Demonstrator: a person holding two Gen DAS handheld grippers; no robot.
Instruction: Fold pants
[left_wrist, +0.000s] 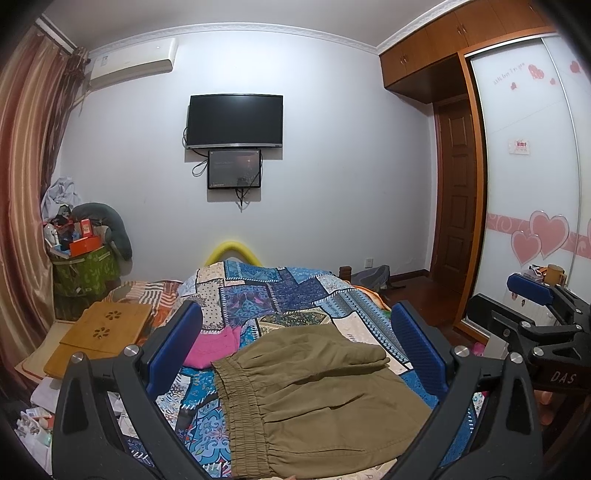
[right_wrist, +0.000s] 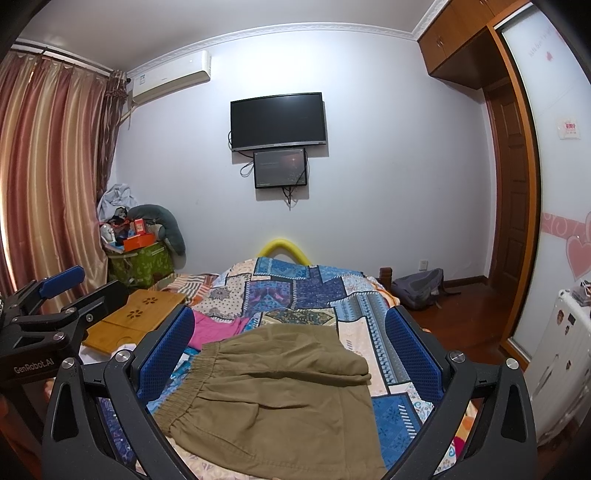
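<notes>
With my left gripper (left_wrist: 295, 350) and right gripper (right_wrist: 290, 350) both spread wide and holding nothing above the olive pants (left_wrist: 314, 398) lying already folded on the patchwork quilt (left_wrist: 266, 291), I judge the cloth light, limp, best pinched at the elastic waistband (left_wrist: 240, 413).

Pants (left_wrist: 314, 402): near hem cut off by the lower edge in both wrist views (lower fold layers hidden). Pink garment (left_wrist: 216, 345): partly hidden behind the left gripper's (left_wrist: 299, 332) finger. Wardrobe lettering (left_wrist: 509, 74): too small to read.
</notes>
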